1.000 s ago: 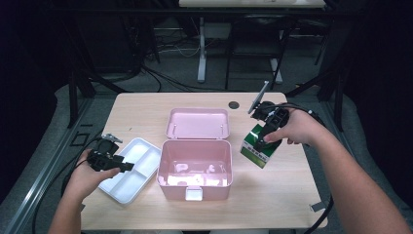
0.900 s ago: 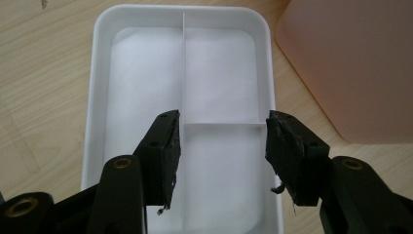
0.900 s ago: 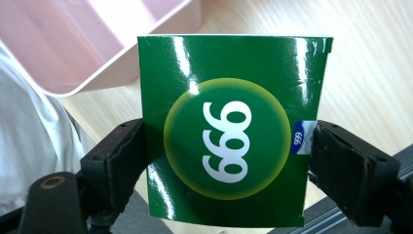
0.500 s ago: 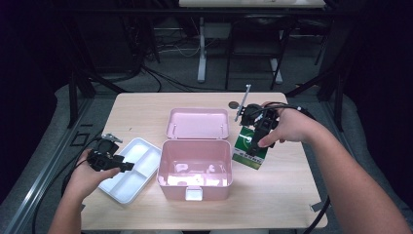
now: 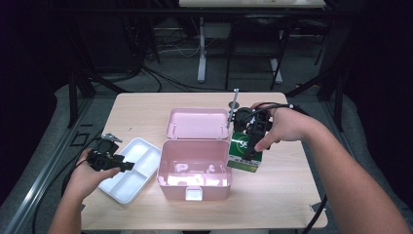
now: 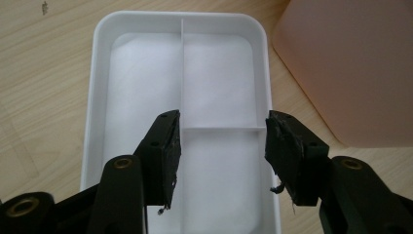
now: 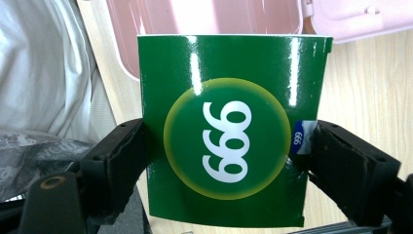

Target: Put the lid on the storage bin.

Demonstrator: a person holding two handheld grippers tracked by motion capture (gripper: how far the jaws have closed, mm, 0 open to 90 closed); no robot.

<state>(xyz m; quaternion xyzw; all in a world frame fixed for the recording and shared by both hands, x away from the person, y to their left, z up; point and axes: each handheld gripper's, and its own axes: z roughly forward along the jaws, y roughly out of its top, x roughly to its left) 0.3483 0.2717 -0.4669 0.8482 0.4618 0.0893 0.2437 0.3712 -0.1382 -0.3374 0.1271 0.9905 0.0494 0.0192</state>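
Two jaws of the right hand-held gripper (image 5: 251, 141) clamp the green cardboard box (image 5: 245, 152); lift it over the open pink plastic case's (image 5: 195, 168) right wall, while the left hand-held gripper (image 5: 113, 163) hovers open, empty.

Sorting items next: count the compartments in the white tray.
3. In the tray: one long one down its left side, two on the right, far and near; the near ends sit behind the jaws.
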